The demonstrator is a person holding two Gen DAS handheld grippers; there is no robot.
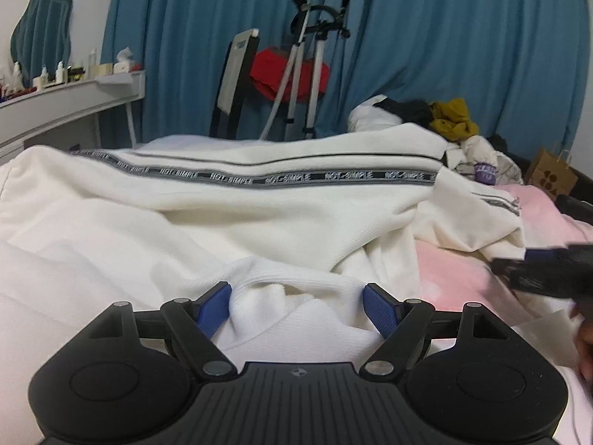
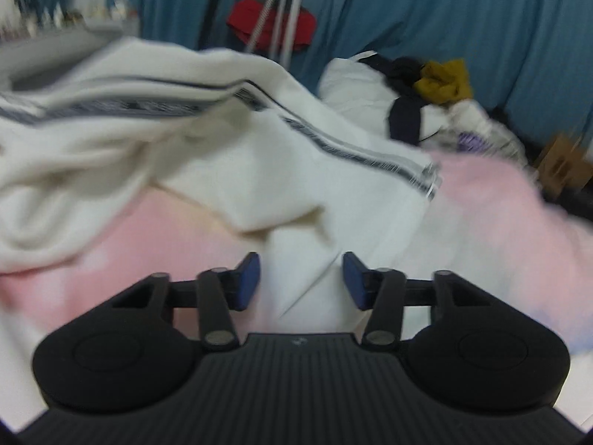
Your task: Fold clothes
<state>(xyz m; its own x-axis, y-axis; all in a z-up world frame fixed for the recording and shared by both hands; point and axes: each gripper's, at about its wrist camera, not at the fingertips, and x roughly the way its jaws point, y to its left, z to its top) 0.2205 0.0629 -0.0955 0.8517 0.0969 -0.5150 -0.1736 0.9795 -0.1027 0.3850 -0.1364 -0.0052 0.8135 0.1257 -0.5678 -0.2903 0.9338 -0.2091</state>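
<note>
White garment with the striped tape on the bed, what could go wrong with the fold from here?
1. The left gripper is open around a bunched ridge of the white garment; closing may pinch several layers.
2. The right gripper is open too, so nothing is secured.
3. The garment lies crumpled on the pink blanket; folding now could trap creases.
</note>
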